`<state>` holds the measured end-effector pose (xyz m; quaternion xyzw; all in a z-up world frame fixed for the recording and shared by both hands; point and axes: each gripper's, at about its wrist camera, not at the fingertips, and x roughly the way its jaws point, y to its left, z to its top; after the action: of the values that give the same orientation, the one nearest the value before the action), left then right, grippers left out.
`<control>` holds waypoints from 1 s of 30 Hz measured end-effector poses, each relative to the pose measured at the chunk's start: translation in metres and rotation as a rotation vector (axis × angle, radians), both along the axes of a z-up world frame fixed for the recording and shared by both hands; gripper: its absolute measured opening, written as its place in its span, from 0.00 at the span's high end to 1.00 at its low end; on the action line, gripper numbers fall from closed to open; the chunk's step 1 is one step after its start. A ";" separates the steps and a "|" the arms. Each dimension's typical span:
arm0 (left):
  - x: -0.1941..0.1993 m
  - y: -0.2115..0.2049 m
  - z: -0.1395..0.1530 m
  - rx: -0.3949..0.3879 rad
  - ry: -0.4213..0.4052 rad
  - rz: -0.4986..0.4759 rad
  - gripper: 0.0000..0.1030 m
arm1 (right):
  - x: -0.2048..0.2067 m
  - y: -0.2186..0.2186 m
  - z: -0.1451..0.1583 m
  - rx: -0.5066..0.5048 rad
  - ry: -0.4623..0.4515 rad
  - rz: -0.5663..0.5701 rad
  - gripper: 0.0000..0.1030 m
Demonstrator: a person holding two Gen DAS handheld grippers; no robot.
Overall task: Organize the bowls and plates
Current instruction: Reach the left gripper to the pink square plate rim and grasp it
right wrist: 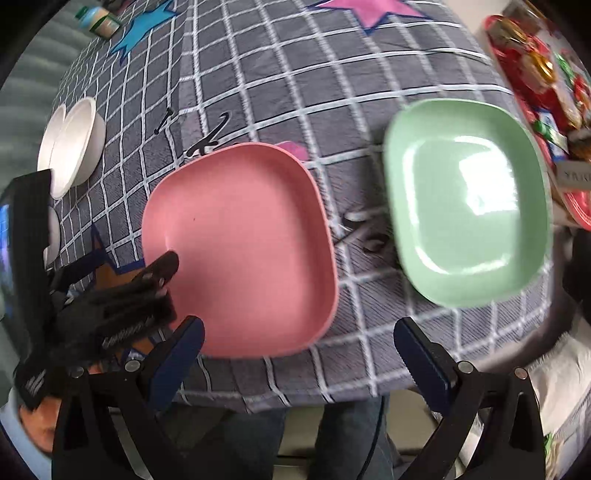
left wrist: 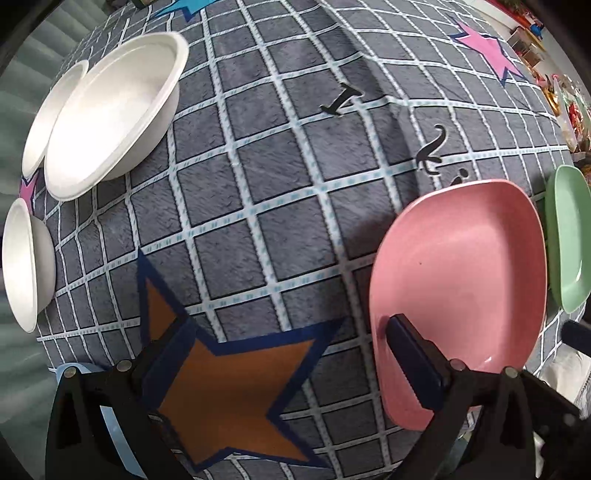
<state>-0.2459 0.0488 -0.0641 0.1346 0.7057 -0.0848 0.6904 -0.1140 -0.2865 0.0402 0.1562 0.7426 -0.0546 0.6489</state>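
Observation:
A pink square plate lies on the grey checked cloth, with a green square plate to its right. My left gripper is open wide; its right finger rests inside the pink plate near its edge, also visible in the right wrist view. My right gripper is open and empty, above the table's front edge, just in front of the pink plate. Three white bowls sit at the left, also in the right wrist view.
An orange star patch lies between the left fingers. The green plate shows at the left view's right edge. A red tray of wrapped items sits at the far right. A bottle lies at the far left corner.

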 end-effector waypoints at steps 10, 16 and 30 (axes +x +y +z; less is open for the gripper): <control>-0.009 0.019 -0.007 -0.005 0.001 0.002 0.00 | -0.011 0.003 -0.039 0.072 0.052 -0.057 0.00; -0.001 0.014 -0.006 -0.021 0.006 0.011 0.00 | -0.003 0.010 -0.040 0.107 0.024 -0.008 0.00; 0.002 0.075 0.016 -0.023 -0.061 0.000 0.00 | 0.011 0.056 -0.033 0.013 0.023 -0.003 0.00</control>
<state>-0.2437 0.1233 -0.0476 0.1292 0.6831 -0.0890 0.7133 -0.1025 -0.2304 0.0072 0.1609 0.7502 -0.0525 0.6392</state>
